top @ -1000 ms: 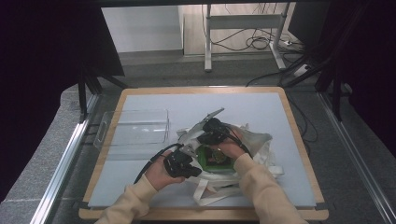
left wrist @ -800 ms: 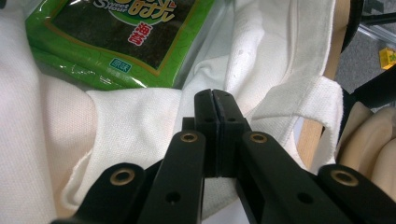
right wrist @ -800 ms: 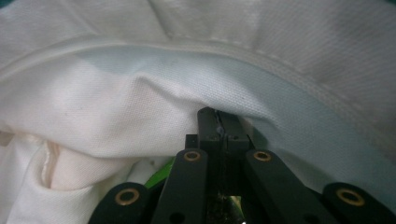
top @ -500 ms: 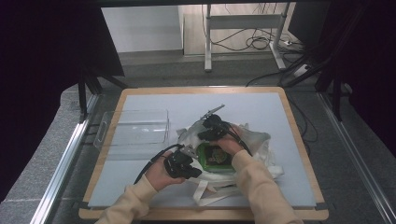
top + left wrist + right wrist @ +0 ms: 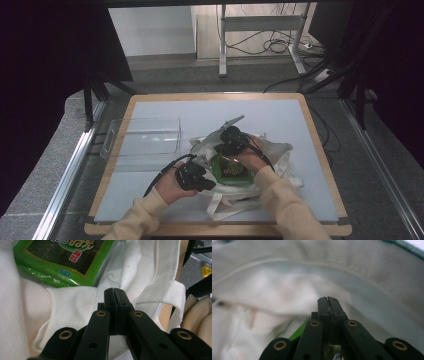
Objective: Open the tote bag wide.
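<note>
A white cloth tote bag (image 5: pixel 280 150) lies crumpled right of the table's middle. A green seaweed snack packet (image 5: pixel 230 169) sits in its mouth. My left gripper (image 5: pixel 204 166) is at the bag's near-left rim, just left of the packet. In the left gripper view its jaws (image 5: pixel 115 290) are shut over white cloth (image 5: pixel 75 305), with the packet (image 5: pixel 62 257) just beyond; whether cloth is pinched I cannot tell. My right gripper (image 5: pixel 223 148) is at the packet's far end. In the right gripper view it (image 5: pixel 327 298) is shut inside the bag, a green edge (image 5: pixel 299 335) beside it.
A clear plastic tray (image 5: pixel 145 140) stands left of the bag on the pale blue mat (image 5: pixel 280 115). The bag's straps (image 5: pixel 220 205) trail toward the table's near wooden edge (image 5: pixel 215 231). Black cables run from both grippers. Fingers of the other hand (image 5: pixel 197 312) are close on the right.
My right hand has shifted slightly over the packet, which shows a little more. The left hand and the bag have stayed where they were.
</note>
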